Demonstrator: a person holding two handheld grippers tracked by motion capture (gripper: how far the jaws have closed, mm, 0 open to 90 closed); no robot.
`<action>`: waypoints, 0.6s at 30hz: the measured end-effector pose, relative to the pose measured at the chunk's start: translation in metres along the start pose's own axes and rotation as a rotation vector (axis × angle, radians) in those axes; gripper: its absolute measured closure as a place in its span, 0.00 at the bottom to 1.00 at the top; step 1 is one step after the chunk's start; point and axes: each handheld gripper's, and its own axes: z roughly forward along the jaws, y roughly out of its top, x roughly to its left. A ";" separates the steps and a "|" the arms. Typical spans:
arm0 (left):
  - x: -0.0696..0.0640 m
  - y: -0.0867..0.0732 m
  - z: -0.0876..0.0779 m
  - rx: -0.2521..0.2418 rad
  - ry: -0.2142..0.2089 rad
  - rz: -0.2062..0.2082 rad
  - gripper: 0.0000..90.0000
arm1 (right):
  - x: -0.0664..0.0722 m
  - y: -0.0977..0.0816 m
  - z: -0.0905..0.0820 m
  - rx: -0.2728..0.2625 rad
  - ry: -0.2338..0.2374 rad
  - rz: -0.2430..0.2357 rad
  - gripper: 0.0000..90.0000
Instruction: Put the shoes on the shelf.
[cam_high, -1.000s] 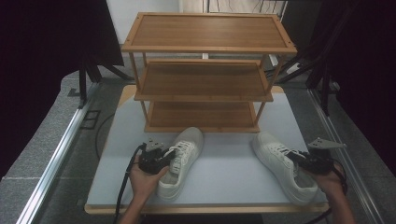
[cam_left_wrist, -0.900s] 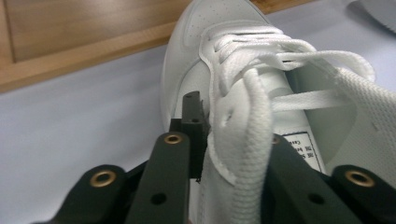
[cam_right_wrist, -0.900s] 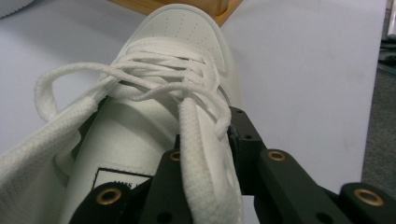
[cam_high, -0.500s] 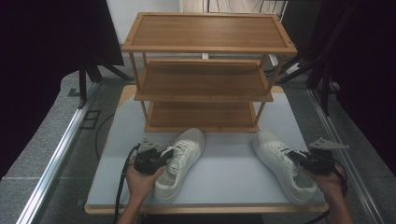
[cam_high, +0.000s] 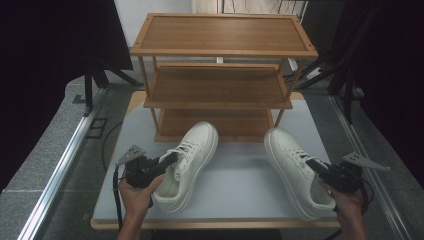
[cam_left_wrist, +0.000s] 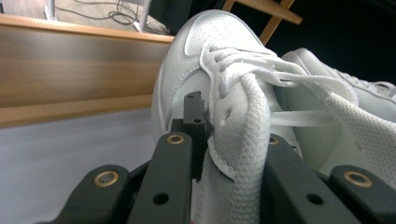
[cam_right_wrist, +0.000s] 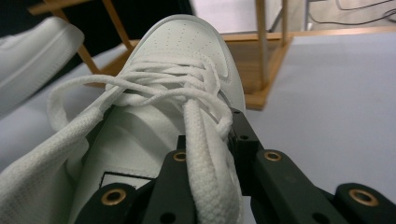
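Nearest the camera in the high view, the person's two hands came in over the front edge of the desk, each holding a tool. The left tool was clamped on the side wall of the left sneaker, beside the laces; its jaws had just been closing, and in the left gripper view one jaw sat outside the upper and the other inside the opening, with the collar edge and a lace of the left sneaker pinched between them. That shoe lay on the left half of the desk, toe pointing away and slightly right, toward the rack.

The right tool was likewise clamped on the right sneaker, its jaws having just been closing too. In the right gripper view the jaws gripped the upper of the right sneaker near the eyelets, a flat lace running down between them. This shoe lay on the right half of the desk, toe angled away and left, well apart from the other.

Just beyond both toes stood the wooden shoe rack with three shelves, its lowest shelf near the sneakers' tips. Past the desk lay grey floor and dark curtains.
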 end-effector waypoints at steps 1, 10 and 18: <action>0.000 0.000 -0.001 -0.005 -0.003 -0.004 0.91 | 0.001 0.000 0.000 0.000 0.006 0.005 0.92; 0.002 0.004 -0.008 -0.023 -0.007 -0.055 0.91 | 0.014 0.000 -0.002 -0.068 0.081 0.053 0.92; -0.001 0.010 -0.012 -0.037 -0.018 -0.046 0.91 | 0.023 0.008 0.000 -0.097 0.117 0.062 0.92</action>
